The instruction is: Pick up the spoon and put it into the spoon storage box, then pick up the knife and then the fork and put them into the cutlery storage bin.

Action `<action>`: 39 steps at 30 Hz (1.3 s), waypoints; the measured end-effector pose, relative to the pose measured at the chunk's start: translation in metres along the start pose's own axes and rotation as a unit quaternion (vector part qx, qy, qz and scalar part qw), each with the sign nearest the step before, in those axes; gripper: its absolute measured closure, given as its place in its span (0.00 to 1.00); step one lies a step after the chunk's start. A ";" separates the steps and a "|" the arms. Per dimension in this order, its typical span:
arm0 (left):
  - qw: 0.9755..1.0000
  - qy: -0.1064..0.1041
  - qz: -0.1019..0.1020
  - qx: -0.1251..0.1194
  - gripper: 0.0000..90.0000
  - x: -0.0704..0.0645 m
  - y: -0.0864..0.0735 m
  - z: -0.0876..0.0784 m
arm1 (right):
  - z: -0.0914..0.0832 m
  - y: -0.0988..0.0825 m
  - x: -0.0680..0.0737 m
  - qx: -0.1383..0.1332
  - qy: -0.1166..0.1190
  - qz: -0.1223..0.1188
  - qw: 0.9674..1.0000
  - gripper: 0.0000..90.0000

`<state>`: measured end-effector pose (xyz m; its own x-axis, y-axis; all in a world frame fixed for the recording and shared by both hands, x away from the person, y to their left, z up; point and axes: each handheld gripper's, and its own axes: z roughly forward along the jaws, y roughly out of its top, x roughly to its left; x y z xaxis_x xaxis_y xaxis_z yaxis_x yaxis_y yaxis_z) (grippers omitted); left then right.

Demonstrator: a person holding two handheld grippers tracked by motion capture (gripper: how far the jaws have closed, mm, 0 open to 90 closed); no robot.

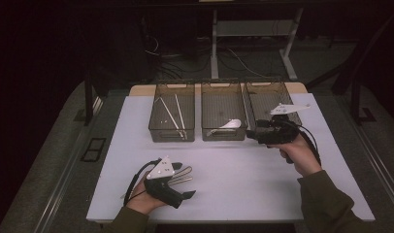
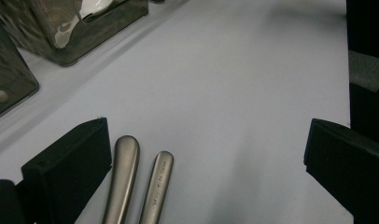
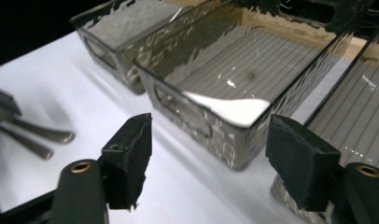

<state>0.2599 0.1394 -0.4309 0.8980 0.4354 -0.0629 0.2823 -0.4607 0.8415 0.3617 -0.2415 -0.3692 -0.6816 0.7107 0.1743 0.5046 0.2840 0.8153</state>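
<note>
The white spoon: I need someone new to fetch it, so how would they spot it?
On the white table, three clear bins stand in a row along the far side. Look in the middle bin: the white spoon lies at its near end. The left bin holds thin white sticks instead.

Two cutlery handles (image 2: 140,186): brushed metal, satin sheen, smooth. Three bins (image 3: 253,70): smoky translucent plastic, glossy and mirror-bright at the walls, ribbed on the floor; the middle bin holds a white spoon (image 1: 230,124), glossy, ceramic or plastic, cannot tell which. Table top (image 2: 234,93): white, matt, smooth sheet; gripper pads (image 3: 129,154): black, matt, foam-like, rough at the edges.
</note>
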 end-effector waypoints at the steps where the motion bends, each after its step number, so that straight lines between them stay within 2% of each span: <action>1: 1.000 0.000 0.001 0.000 0.00 0.000 0.000 0.000 | -0.002 -0.003 0.001 0.001 -0.001 -0.001 1.000 0.33; 10: 1.000 0.002 0.001 0.000 0.00 0.000 0.000 -0.001 | -0.016 -0.034 0.003 -0.002 0.005 -0.014 1.000 0.29; 16: 1.000 0.002 0.001 -0.001 0.00 0.000 0.000 -0.001 | -0.023 -0.048 0.004 -0.004 0.010 -0.006 1.000 0.29; 25: 1.000 0.005 -0.001 -0.003 0.00 -0.001 0.000 -0.001 | -0.028 -0.070 0.010 0.005 0.014 -0.020 1.000 0.27; 39: 1.000 0.008 -0.003 -0.003 0.00 0.000 0.000 -0.002 | -0.044 -0.108 0.013 0.002 0.021 -0.013 1.000 0.23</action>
<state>0.2593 0.1416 -0.4299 0.8907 0.4506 -0.0601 0.2864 -0.4537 0.8439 0.2751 -0.2913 -0.4308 -0.7161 0.6755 0.1755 0.4881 0.3050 0.8177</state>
